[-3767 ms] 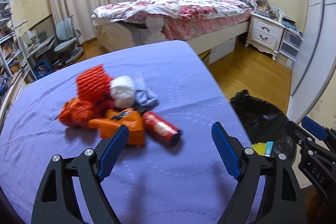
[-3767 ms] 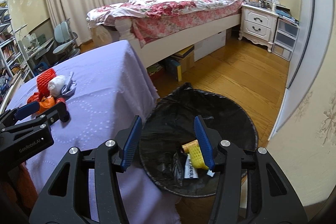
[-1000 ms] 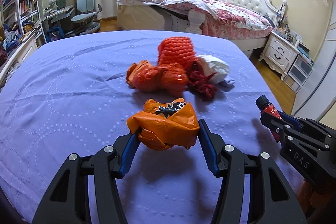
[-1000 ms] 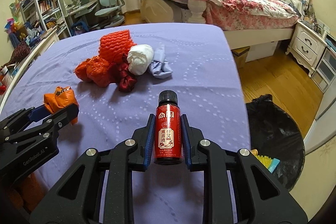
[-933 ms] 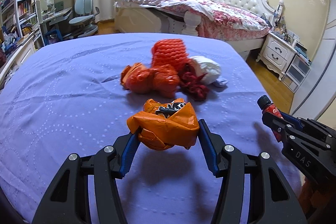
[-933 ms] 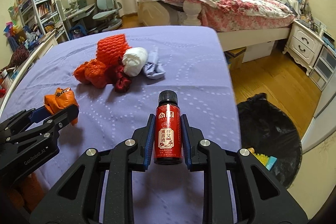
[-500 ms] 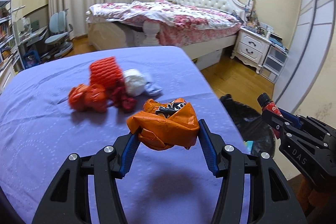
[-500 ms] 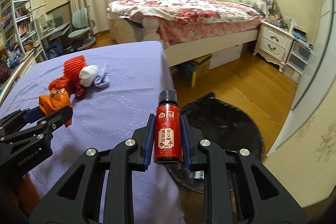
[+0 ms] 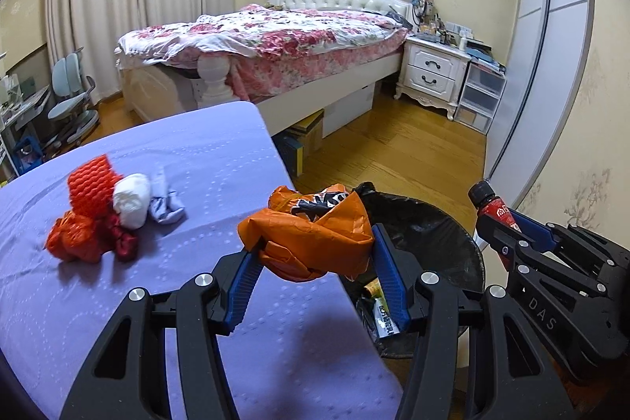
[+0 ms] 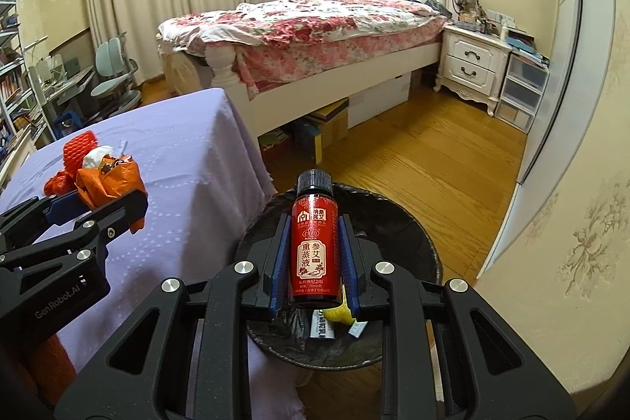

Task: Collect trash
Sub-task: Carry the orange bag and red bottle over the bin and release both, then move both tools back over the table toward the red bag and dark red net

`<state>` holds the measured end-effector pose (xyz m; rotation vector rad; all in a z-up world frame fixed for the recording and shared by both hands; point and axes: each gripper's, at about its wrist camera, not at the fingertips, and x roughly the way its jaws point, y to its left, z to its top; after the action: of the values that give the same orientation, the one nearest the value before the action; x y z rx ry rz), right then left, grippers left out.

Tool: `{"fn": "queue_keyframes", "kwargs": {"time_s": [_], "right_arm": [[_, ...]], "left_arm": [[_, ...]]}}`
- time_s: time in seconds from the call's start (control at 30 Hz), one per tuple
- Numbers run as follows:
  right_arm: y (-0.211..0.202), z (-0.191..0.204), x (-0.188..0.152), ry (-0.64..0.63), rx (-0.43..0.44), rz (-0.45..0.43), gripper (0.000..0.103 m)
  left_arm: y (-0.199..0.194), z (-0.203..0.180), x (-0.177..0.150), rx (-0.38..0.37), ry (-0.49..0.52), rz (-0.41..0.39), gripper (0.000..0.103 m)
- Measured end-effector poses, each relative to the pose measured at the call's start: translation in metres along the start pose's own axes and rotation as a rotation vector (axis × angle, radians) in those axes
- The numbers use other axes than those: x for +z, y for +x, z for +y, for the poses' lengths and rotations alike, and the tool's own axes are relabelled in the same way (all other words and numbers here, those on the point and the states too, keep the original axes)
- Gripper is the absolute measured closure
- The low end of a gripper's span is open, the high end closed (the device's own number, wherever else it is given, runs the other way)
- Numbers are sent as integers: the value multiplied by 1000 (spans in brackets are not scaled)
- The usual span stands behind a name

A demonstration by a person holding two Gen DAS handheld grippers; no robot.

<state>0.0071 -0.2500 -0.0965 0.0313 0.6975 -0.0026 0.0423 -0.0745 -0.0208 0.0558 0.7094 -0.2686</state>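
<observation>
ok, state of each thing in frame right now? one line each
left gripper: shut on orange wrapper
orange wrapper: crumpled, held off the table
right gripper: shut on red bottle
red bottle: capped, upright in the jaws, over the bin
trash bin: open, black liner, some trash already inside
trash pile: lying on the purple table

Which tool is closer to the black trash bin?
Right. The right tool, gripping the red bottle, is over the black-lined trash bin. The left tool, gripping the crumpled orange wrapper, is beside the bin, at the purple tablecloth's edge.
</observation>
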Motion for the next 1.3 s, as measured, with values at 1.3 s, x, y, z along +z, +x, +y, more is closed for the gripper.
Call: {"fn": "queue_keyframes", "kwargs": {"time_s": [1.3], "right_arm": [[16, -28, -6, 76, -44, 10, 43]], "left_arm": [[22, 8, -2, 119, 12, 43, 19]]}}
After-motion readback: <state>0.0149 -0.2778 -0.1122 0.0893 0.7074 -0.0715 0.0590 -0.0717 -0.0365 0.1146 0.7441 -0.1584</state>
